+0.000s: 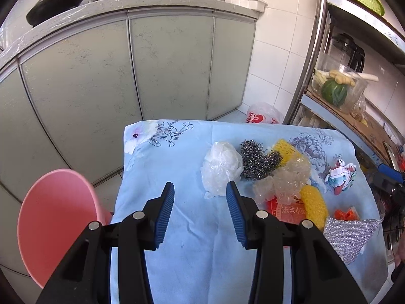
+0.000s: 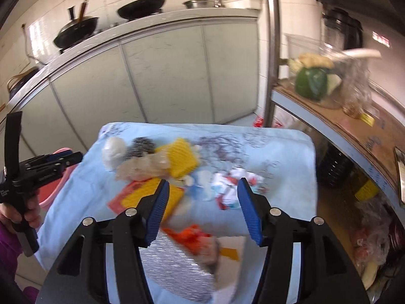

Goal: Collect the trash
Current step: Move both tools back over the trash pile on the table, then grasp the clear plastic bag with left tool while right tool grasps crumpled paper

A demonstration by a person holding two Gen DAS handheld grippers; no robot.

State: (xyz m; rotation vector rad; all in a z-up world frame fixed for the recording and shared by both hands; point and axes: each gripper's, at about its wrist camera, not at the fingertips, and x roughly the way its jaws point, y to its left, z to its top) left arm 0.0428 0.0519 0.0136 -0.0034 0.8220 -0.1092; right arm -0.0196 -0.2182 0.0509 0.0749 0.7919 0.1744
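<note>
A table under a light blue floral cloth [image 1: 177,152] carries a heap of trash: a crumpled white plastic bag [image 1: 221,167], clear crumpled plastic [image 1: 286,179], a steel scourer [image 1: 258,159], yellow sponges [image 1: 312,204], a red wrapper [image 1: 288,209], a crumpled printed wrapper [image 1: 339,178] and a silver cloth [image 1: 351,235]. My left gripper [image 1: 200,187] is open and empty, just short of the white bag. My right gripper [image 2: 202,185] is open and empty above the printed wrapper [image 2: 233,190]. A pink bin [image 1: 55,225] stands at the table's left.
Grey kitchen cabinets [image 1: 126,76] with woks on the counter stand behind the table. A metal shelf [image 2: 329,116] with vegetables and a blender is at the right. A red-and-white bag [image 1: 263,115] lies on the floor beyond the table.
</note>
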